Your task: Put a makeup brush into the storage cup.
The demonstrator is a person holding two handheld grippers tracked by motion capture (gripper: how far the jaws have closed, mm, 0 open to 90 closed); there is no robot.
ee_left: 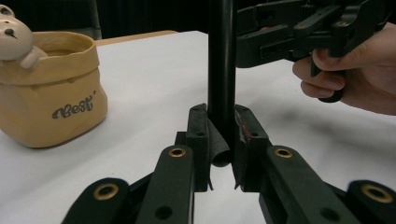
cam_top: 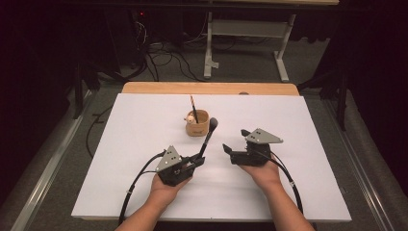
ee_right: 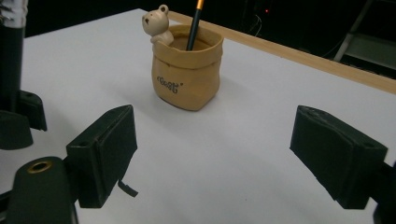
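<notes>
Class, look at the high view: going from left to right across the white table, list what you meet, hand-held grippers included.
Left hand-held gripper clamped on the black brush → tan bear-decorated pot with a pencil standing in it → right hand-held gripper, jaws apart, nothing between them.

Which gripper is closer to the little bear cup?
Left, but not by much. The left gripper, holding a black brush, sits just below the bear cup with the brush tip beside it. The right gripper, open, is off to its lower right.

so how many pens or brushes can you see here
2: a pencil standing in the tan pot, and a black brush clamped in the left gripper. More could be hidden inside the pot.
</notes>
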